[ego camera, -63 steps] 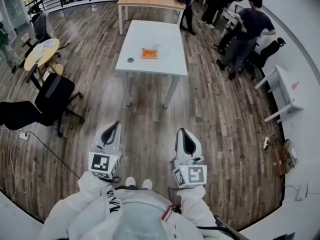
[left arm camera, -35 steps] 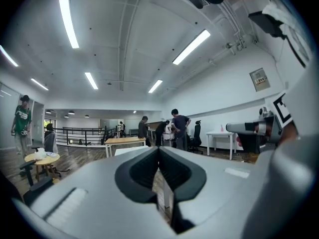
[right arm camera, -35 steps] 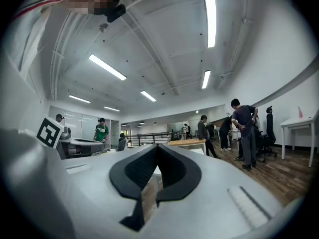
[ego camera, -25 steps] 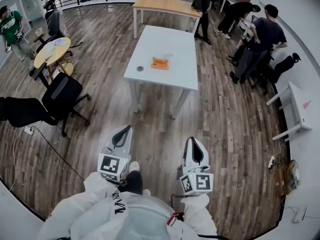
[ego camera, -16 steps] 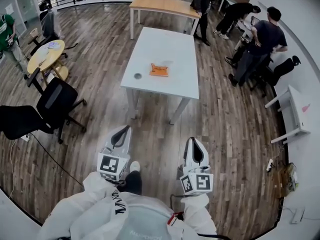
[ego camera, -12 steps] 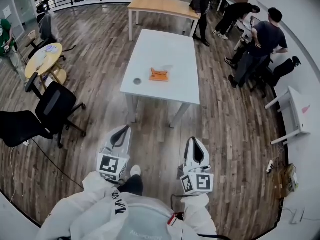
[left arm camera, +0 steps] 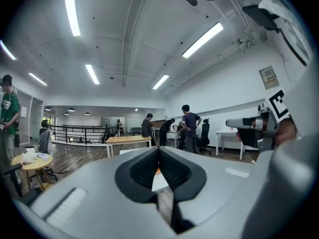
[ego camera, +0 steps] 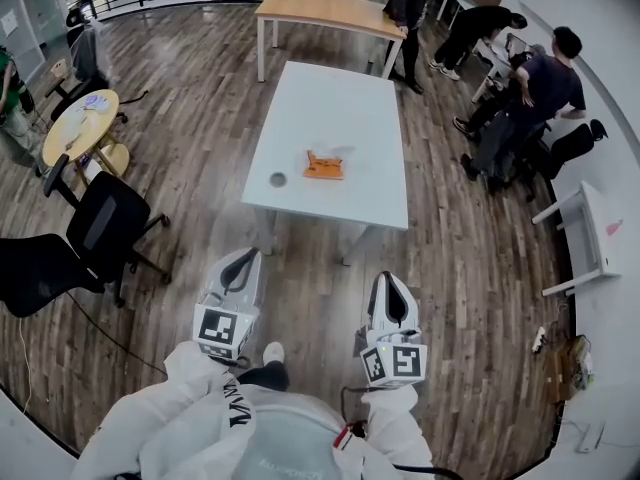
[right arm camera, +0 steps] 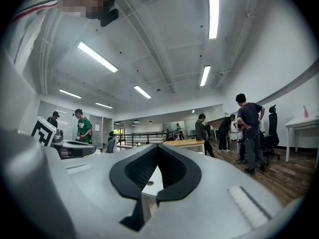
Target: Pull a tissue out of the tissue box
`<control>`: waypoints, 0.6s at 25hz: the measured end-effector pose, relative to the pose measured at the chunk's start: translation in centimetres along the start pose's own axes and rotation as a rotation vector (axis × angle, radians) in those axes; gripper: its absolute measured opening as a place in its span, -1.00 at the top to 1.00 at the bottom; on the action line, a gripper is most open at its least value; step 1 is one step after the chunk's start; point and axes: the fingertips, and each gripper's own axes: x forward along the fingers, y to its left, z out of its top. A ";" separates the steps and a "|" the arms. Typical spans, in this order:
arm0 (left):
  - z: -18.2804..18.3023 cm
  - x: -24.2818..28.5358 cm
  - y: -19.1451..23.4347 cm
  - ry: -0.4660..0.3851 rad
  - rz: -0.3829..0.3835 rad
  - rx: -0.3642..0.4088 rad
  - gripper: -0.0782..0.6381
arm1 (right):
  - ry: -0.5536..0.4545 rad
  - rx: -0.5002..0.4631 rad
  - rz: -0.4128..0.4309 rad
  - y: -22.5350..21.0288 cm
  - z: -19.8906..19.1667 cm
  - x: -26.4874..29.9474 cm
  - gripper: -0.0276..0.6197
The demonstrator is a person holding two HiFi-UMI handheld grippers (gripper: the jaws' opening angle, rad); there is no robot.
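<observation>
The orange tissue box (ego camera: 324, 165) lies near the front of the long white table (ego camera: 335, 98) ahead of me, with a pale tissue showing at its top. Both grippers are held level over the wooden floor, well short of the table. My left gripper (ego camera: 243, 255) is shut with nothing in it. My right gripper (ego camera: 387, 278) is likewise shut and empty. In the left gripper view a sliver of the orange box (left arm camera: 157, 171) and the table (left arm camera: 160, 181) show through the gap behind the closed fingertips. The right gripper view shows the table (right arm camera: 153, 176) the same way.
A small dark round object (ego camera: 278, 179) sits on the table left of the box. Black office chairs (ego camera: 100, 218) and a round yellow table (ego camera: 78, 126) stand at the left. Several people (ego camera: 530, 98) stand at the right, beside a white desk (ego camera: 590, 228). A wooden table (ego camera: 320, 10) is beyond.
The white table and the box have drawn nearer in the head view as I walk toward them. Both grippers stay shut and keep their place before my body.
</observation>
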 end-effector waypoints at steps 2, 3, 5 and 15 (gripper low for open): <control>-0.1 0.6 0.6 0.003 0.000 -0.003 0.78 | 0.002 0.000 -0.004 0.0 0.0 0.8 0.91; -0.1 0.9 0.8 0.003 -0.001 -0.004 0.78 | 0.003 -0.001 -0.006 -0.1 -0.1 1.1 0.91; 0.0 1.5 1.2 0.001 -0.007 -0.005 0.78 | 0.004 -0.003 -0.011 -0.2 0.0 1.8 0.91; -0.2 3.2 2.8 -0.004 -0.031 -0.002 0.78 | -0.003 -0.011 -0.035 0.1 -0.1 3.9 0.91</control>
